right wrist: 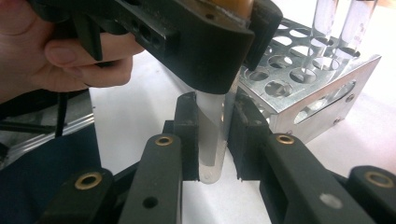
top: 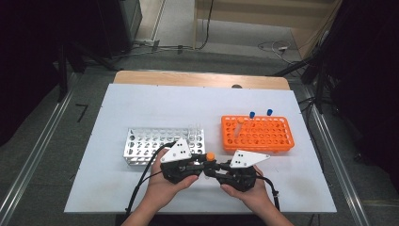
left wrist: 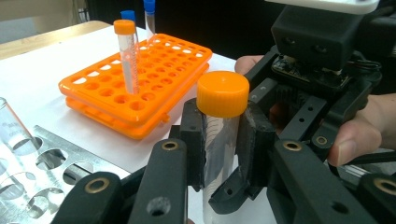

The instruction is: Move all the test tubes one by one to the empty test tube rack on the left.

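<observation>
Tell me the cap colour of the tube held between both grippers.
Orange cap, clearest in the left gripper view.

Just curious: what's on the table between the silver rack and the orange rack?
Nothing. The high view shows bare white tabletop between the metal rack and the orange rack.

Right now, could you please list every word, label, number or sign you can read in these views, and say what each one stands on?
No text can be read in any view.
Glass tube at the left edge of the left gripper view: faint grey printing, too blurred to read.
Orange-capped tube, orange rack and metal rack: no markings visible.
</observation>
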Available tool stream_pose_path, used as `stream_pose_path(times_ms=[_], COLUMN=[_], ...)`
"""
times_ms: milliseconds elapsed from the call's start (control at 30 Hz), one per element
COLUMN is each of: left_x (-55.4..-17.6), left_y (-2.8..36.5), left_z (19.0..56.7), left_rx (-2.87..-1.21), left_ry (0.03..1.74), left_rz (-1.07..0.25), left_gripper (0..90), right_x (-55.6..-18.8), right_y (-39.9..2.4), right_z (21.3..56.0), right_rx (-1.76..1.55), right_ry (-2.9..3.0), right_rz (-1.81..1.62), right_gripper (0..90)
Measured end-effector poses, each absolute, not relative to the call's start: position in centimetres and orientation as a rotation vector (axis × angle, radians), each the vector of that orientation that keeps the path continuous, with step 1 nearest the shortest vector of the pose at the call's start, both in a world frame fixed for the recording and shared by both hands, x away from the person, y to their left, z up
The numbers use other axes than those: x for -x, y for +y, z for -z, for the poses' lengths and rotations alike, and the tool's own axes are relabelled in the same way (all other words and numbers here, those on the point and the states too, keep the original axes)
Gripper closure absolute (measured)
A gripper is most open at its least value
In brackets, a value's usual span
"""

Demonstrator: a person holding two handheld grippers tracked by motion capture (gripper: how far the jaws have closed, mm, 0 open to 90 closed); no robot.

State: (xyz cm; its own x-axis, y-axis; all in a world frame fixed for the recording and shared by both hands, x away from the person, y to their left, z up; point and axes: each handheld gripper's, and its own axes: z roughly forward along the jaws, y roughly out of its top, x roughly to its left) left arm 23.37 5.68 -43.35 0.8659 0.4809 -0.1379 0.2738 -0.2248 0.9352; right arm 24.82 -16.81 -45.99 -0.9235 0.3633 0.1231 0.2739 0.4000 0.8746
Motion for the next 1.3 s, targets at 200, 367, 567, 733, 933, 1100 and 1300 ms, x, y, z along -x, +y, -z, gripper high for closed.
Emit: stream_pose_path(times_ms=[200,367,567,733,933,1100,1300], left_x=[-23.7,-24.3,-25.0,-25.8,-26.9,-27.8,-29.2], left_y=[6.4,7.5,8.9,10.1,11.3,12.2,12.5], left_z=[42.9,42.5,42.0,41.6,41.3,41.0,40.9], left_rx=[-1.793,-1.769,-1.740,-1.724,-1.709,-1.687,-1.664], left_ry=[0.596,0.626,0.662,0.695,0.736,0.773,0.805], left_rz=[-0.245,-0.273,-0.310,-0.349,-0.388,-0.423,-0.442], left_gripper=[75.1,75.1,75.1,75.1,75.1,75.1,75.1], right_x=[-25.1,-25.5,-25.9,-26.4,-26.8,-27.1,-27.3], right_y=[-17.5,-18.3,-19.6,-20.9,-22.4,-23.1,-23.6], right_z=[46.1,45.8,45.6,45.6,45.7,45.7,45.7], right_rx=[-0.592,-0.630,-0.656,-0.667,-0.699,-0.713,-0.744], right_ry=[2.543,2.497,2.463,2.472,2.478,2.468,2.448], right_rz=[-1.575,-1.575,-1.557,-1.536,-1.541,-1.539,-1.542], right_gripper=[56.2,37.4,20.5,8.4,0.5,0.0,0.0])
